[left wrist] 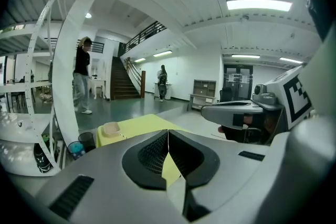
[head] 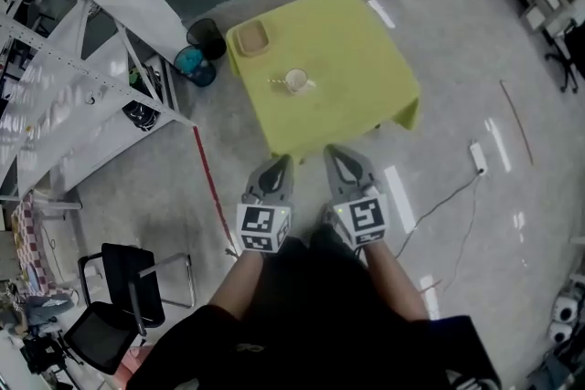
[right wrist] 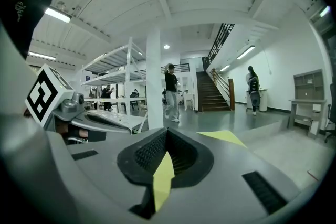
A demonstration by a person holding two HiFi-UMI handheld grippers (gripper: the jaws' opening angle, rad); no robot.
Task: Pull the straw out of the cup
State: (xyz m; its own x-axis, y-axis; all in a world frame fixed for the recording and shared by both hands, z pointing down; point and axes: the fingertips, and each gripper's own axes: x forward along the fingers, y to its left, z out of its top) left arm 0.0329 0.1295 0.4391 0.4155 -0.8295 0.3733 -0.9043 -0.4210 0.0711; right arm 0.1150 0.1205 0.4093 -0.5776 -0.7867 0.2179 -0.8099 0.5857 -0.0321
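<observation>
A white cup (head: 296,81) stands near the middle of the yellow-green table (head: 356,59), with a straw (head: 277,83) sticking out of it to the left. Both grippers hang in front of the table's near edge, well short of the cup. My left gripper (head: 280,163) is shut, its jaw tips touching with nothing between them. My right gripper (head: 335,153) is shut too and holds nothing. In the left gripper view the shut tips (left wrist: 168,132) point toward the table (left wrist: 142,124); the cup is hidden there. The right gripper view shows shut tips (right wrist: 166,132) and a corner of the table (right wrist: 223,137).
A tan square container (head: 252,38) sits at the table's far left corner. A black bin (head: 206,36) and a blue bucket (head: 194,64) stand on the floor left of the table. White shelving (head: 64,96) runs along the left, a black chair (head: 119,292) lower left. People (right wrist: 171,92) stand far off.
</observation>
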